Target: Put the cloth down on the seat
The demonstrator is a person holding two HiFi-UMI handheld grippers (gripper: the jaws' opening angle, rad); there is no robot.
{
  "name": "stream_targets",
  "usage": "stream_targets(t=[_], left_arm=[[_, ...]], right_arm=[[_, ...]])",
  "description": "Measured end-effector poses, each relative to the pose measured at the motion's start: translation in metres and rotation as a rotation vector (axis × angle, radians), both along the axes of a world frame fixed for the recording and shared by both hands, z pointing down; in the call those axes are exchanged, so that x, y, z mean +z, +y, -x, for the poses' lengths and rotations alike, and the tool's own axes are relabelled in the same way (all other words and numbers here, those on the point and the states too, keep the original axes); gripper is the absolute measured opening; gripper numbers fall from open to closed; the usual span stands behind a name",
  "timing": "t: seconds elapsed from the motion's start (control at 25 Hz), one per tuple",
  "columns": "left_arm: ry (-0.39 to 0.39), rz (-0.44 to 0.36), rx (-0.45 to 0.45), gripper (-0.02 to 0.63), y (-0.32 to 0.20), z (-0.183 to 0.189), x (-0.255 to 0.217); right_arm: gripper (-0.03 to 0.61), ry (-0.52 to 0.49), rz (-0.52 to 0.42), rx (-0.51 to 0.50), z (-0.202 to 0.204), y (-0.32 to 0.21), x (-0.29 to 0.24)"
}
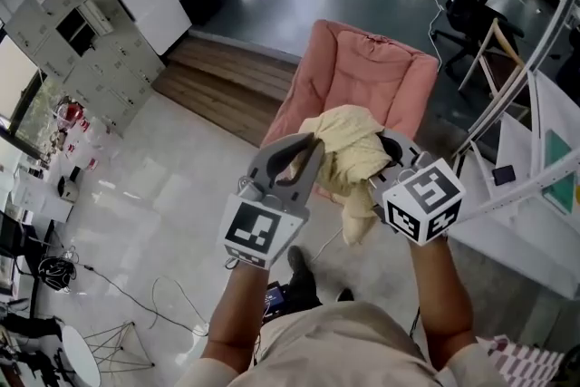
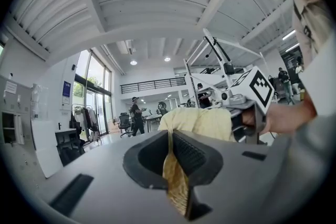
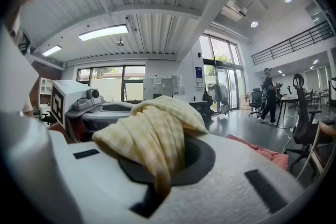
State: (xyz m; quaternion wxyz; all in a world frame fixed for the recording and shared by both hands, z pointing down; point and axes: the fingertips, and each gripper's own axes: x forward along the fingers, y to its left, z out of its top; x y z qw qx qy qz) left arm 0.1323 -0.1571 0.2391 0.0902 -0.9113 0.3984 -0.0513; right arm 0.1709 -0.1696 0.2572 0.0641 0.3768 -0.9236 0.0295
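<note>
A pale yellow checked cloth hangs bunched between my two grippers, held up in front of a pink padded chair seat. My left gripper is shut on one edge of the cloth, which runs down between its jaws. My right gripper is shut on the other side, where the cloth piles over its jaws. In the left gripper view the right gripper's marker cube shows just beyond the cloth. A loose tail of cloth dangles below the grippers.
The chair stands on a glossy pale floor beside a wooden step. White tables with a phone sit at the right. Office chairs and people are farther back. Cables lie on the floor at lower left.
</note>
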Motion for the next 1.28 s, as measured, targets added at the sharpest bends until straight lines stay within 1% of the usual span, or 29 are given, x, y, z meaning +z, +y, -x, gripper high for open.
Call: stream_targets(t=[0.24,0.44,0.8,1.0,1.28], left_arm=[[0.005,-0.003,0.06,0.029,-0.058,0.02,-0.002],[-0.011,0.001,0.105,0.029,-0.105,0.041,-0.004],[-0.014,-0.034,0.164,0.029,-0.171,0.077,-0.004],[-0.028,-0.039,0.166,0.029,-0.201,0.091,-0.003],[-0.05,-0.036,0.136,0.029,-0.247,0.104,0.006]], right_arm=[[-0.002,0.013,0.006,0.062,0.018,-0.055,-0.001],[-0.002,0.01,0.007,0.109,0.037,-0.102,-0.001],[-0.002,0.019,-0.037,0.166,0.07,-0.168,-0.006],[-0.002,0.035,-0.049,0.169,0.083,-0.199,-0.003],[-0.002,0.06,-0.036,0.15,0.092,-0.246,0.011]])
